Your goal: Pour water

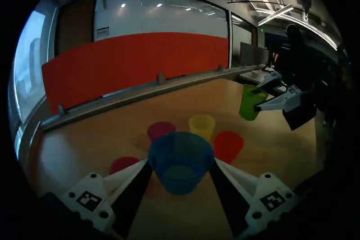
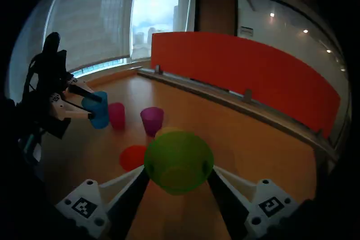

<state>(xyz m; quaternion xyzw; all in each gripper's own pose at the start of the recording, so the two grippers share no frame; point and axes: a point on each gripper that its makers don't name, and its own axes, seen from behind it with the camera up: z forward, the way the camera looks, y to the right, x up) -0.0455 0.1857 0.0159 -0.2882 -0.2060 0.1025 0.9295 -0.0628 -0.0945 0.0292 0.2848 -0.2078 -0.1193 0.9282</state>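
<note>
Left claw [image 1: 180, 164] is closed around an upright blue plastic cup [image 1: 180, 150], just before the yellow cup [image 1: 202, 126] on the bench [image 1: 81, 136]. Right claw [image 2: 178, 171] clamps a green cup [image 2: 178, 156].

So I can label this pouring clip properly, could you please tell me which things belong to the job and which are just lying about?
In the job: blue cup in the left tongs; green cup in the right tongs.
Lying about: yellow cup, purple cup, red cup, pink cup, all on the wooden table; orange partition behind.
</note>
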